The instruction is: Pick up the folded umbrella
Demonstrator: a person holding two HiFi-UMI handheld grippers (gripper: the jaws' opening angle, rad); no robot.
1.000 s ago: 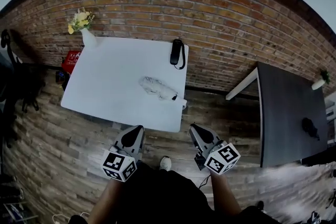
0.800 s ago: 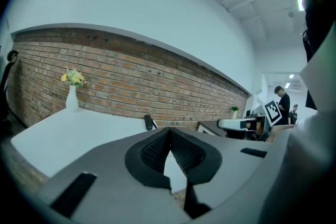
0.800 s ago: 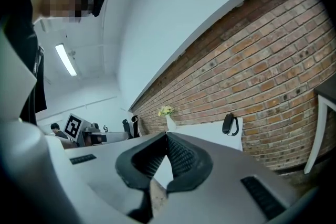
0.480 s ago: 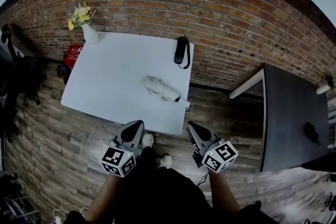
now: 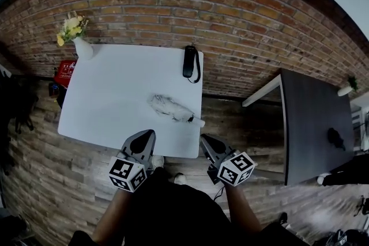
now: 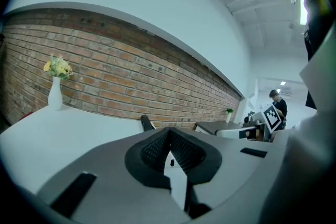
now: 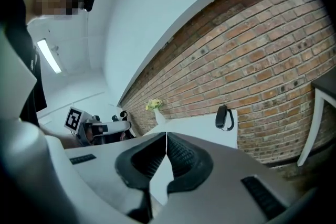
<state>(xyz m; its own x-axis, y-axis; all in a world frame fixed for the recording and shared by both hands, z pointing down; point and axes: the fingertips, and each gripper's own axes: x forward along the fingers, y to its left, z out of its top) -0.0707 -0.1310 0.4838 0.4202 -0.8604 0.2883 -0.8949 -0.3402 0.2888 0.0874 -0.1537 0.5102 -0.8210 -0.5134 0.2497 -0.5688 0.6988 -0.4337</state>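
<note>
A grey patterned folded umbrella (image 5: 171, 108) lies on the white table (image 5: 109, 95) near its right front corner, its pale handle end (image 5: 198, 122) pointing at the table's right edge. My left gripper (image 5: 149, 134) is shut and empty, its tip over the table's front edge, just short of the umbrella. My right gripper (image 5: 204, 139) is also shut and empty, hanging over the floor off the table's front right corner. In the left gripper view the jaws (image 6: 169, 131) meet at the tip; in the right gripper view the jaws (image 7: 166, 135) do the same.
A black folded object with a strap (image 5: 189, 61) lies at the table's far right edge against the brick wall, also in the gripper views (image 6: 147, 123) (image 7: 223, 117). A white vase of yellow flowers (image 5: 81, 48) stands at the far left corner. A dark table (image 5: 314, 124) stands to the right.
Both grippers have moved forward toward the table. The left gripper's tip now reaches the front edge; the right one has come up beside the front right corner. Both stayed shut.
</note>
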